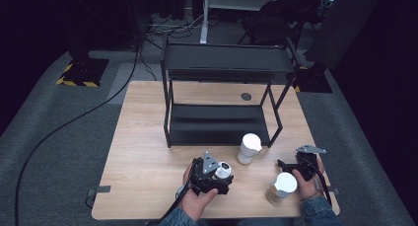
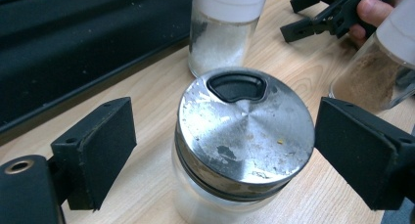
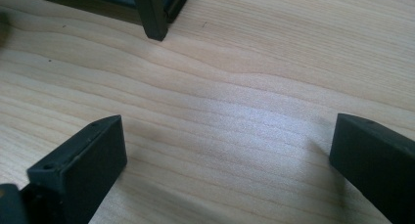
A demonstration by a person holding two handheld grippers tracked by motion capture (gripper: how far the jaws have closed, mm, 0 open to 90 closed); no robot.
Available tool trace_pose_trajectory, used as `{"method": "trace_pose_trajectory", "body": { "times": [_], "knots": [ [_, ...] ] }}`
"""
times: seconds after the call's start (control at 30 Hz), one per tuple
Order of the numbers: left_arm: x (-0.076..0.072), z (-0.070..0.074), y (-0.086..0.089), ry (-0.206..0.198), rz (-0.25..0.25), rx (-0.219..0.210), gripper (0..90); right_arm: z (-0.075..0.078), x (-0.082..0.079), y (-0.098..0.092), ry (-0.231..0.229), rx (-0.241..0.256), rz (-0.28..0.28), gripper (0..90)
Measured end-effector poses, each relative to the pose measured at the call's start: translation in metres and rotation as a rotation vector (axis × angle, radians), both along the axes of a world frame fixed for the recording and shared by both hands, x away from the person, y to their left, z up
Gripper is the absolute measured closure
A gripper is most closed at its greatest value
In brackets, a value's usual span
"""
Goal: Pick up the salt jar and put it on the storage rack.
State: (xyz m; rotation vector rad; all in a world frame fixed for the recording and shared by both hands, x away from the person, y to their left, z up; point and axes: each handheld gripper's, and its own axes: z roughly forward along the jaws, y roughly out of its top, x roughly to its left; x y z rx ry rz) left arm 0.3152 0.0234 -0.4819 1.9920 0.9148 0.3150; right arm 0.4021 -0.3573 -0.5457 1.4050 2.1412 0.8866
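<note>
High view: white-capped jars (image 1: 249,148) (image 1: 282,187) flank steel-lidded jar (image 1: 223,170), rack (image 1: 222,95) behind.

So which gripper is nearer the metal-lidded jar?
Left. The left gripper has its open jaws on either side of the metal-lidded jar, not yet touching. The right gripper is off to the jar's right, past the brown-spice jar, open over bare table.

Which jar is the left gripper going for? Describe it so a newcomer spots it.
On the wooden table, in front of the black shelf rack, stand three jars. It is the leftmost one, between the open left gripper jaws. It alone has a scratched metal lid; the others' caps are white.
</note>
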Motion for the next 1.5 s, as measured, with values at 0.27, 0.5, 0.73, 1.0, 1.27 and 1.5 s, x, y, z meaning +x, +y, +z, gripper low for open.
{"method": "trace_pose_trajectory", "body": {
  "times": [0.27, 0.5, 0.73, 1.0, 1.27, 1.5],
  "knots": [
    [0.001, -0.010, -0.003, 0.014, -0.004, 0.009, 10.2, 0.000, 0.000, 0.000, 0.000, 0.000, 0.000, 0.0],
    [0.002, -0.017, -0.005, 0.023, -0.005, 0.012, 10.8, 0.000, 0.000, 0.000, 0.000, 0.000, 0.001, 0.0],
    [0.004, -0.025, -0.008, 0.034, -0.005, 0.018, 12.2, 0.000, 0.000, 0.000, 0.000, 0.000, 0.001, 0.0],
    [0.006, -0.032, -0.008, 0.041, -0.014, 0.013, 25.6, 0.000, 0.000, 0.000, 0.000, 0.000, 0.001, 0.0],
    [0.004, -0.031, -0.009, 0.024, -0.027, 0.029, 28.0, 0.000, 0.000, 0.000, 0.000, 0.000, 0.000, 0.0],
    [0.007, -0.027, -0.006, 0.030, -0.014, 0.057, 28.5, 0.000, 0.000, 0.000, 0.000, 0.000, 0.000, 0.0]
  ]
}}
